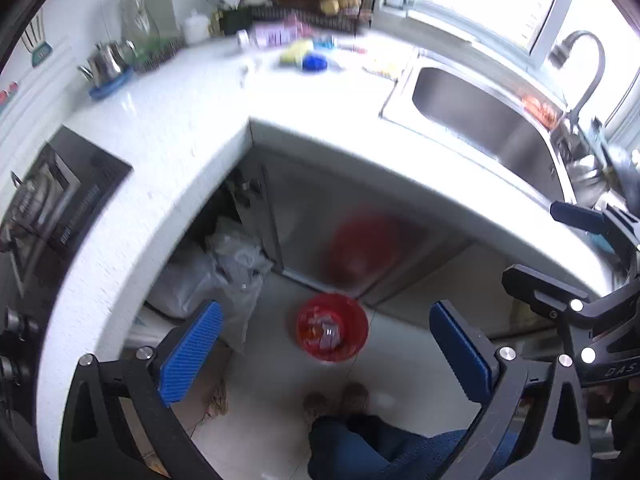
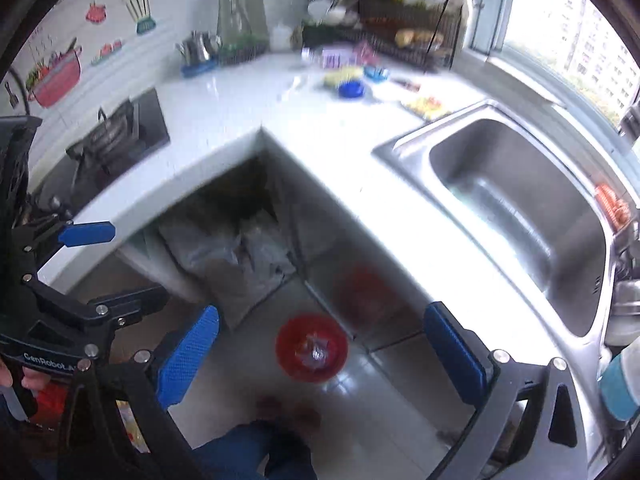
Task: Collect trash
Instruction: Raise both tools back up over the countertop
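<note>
Both the left gripper (image 1: pixel 326 354) and right gripper (image 2: pixel 322 354) stand wide apart and hold nothing above the red bin (image 1: pixel 332 327) of wrappers on the floor; white tabletop (image 1: pixel 192 120) beyond.

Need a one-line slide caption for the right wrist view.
Open right hand-held gripper above red bin holding trash, beside countertop and sink.

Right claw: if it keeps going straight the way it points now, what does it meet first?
Most likely the round red plastic bin on the floor, which sits between the open right claw fingers in its view. Nothing shows in between, though depth is hard to judge.
</note>
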`<state>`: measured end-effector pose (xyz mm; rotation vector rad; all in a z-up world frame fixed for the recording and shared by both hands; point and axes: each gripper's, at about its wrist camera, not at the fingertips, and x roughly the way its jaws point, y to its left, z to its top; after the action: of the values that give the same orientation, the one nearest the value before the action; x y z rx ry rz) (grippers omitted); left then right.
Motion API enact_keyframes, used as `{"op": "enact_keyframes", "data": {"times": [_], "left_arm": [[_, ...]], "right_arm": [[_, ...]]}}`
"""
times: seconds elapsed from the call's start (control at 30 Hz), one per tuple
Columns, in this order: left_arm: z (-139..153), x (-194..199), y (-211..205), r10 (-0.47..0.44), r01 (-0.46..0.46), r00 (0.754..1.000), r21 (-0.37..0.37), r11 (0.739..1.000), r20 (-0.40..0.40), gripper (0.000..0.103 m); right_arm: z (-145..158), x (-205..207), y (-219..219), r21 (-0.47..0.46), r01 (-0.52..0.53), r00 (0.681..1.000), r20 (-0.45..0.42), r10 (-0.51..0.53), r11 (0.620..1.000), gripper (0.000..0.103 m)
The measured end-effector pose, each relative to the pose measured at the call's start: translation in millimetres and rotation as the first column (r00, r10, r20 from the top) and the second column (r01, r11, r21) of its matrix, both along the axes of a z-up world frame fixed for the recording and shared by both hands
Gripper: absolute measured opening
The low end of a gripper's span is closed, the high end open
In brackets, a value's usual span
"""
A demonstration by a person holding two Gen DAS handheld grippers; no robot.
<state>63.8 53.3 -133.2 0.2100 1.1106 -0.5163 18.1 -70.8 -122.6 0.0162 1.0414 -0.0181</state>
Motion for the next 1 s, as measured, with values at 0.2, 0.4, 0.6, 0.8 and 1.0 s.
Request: {"op": "enact_keyframes", "data": {"times": [0.2, 0.4, 0.6, 0.8, 1.0], "left_arm": [[47, 6, -3, 0.039, -0.037, 0.996, -0.035, 0.999, 0.078, 0.103], [66, 33, -4, 0.048, -0.044, 0.993, -0.031, 0.999, 0.110, 0.103], [72, 76, -13, 0.023, -0.018, 0.992, -0.041, 0.999, 0.124, 0.103], [63, 146, -30, -0.044, 0.047, 0.992, -0.024, 0.999, 0.117, 0.103], [50, 231, -44, -0.101, 0.101, 0.993, 0.001, 0.995, 0.059, 0.103]], "right_arm": [[29, 8, -2, 0.012, -0.007, 0.998, 0.061, 0.007, 1.000, 0.103], [36, 26, -5, 0.023, -0.006, 0.996, 0.091, 0.004, 1.000, 0.103], [45, 59, -13, 0.024, 0.010, 0.995, 0.095, -0.012, 1.000, 0.102], [39, 112, -21, 0.004, 0.046, 0.994, 0.103, -0.046, 0.999, 0.102], [28, 175, -31, 0.054, 0.123, 0.992, 0.022, -0.124, 0.991, 0.102]]}}
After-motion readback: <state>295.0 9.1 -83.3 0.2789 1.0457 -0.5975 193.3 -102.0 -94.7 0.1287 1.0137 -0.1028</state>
